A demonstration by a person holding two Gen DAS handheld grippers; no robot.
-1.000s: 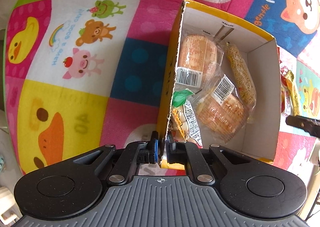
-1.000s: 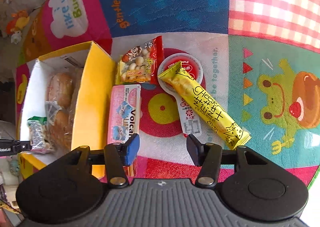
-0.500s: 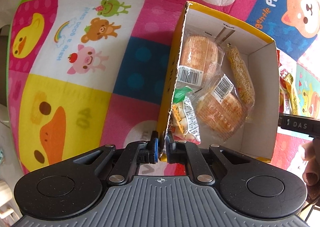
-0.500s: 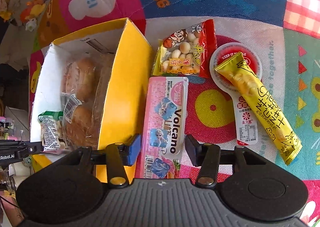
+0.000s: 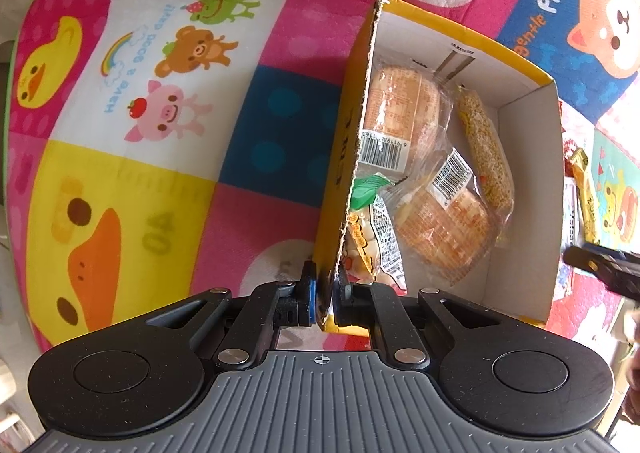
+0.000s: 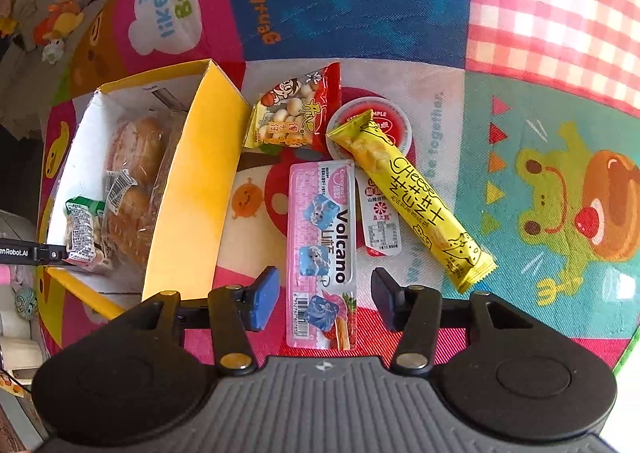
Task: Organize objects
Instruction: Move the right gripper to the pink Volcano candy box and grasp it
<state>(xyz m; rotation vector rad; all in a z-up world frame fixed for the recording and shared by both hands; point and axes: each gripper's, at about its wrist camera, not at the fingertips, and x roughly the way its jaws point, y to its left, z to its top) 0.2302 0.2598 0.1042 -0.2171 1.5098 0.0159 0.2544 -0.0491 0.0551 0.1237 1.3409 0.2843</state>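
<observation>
The left tool [image 5: 325,295] is pointing down and clenching the near wall of the yellow cardboard box [image 5: 524,189], its pads pressing the cardboard edge from both sides. The box is sitting on a colourful play mat [image 5: 160,133] and holding two wrapped buns [image 5: 404,113], a seeded snack bar [image 5: 486,147] and a small green-topped packet [image 5: 370,229]. Just outside the box, the right tool [image 6: 325,299] is straddling the pink Volcano packet [image 6: 323,249]; its jaws are opening, pads clear of the wrapper. Beyond that packet, farther from the box, are lying a red snack bag [image 6: 296,113], a red-lidded cup [image 6: 394,125] and a yellow cheese stick [image 6: 412,197].
</observation>
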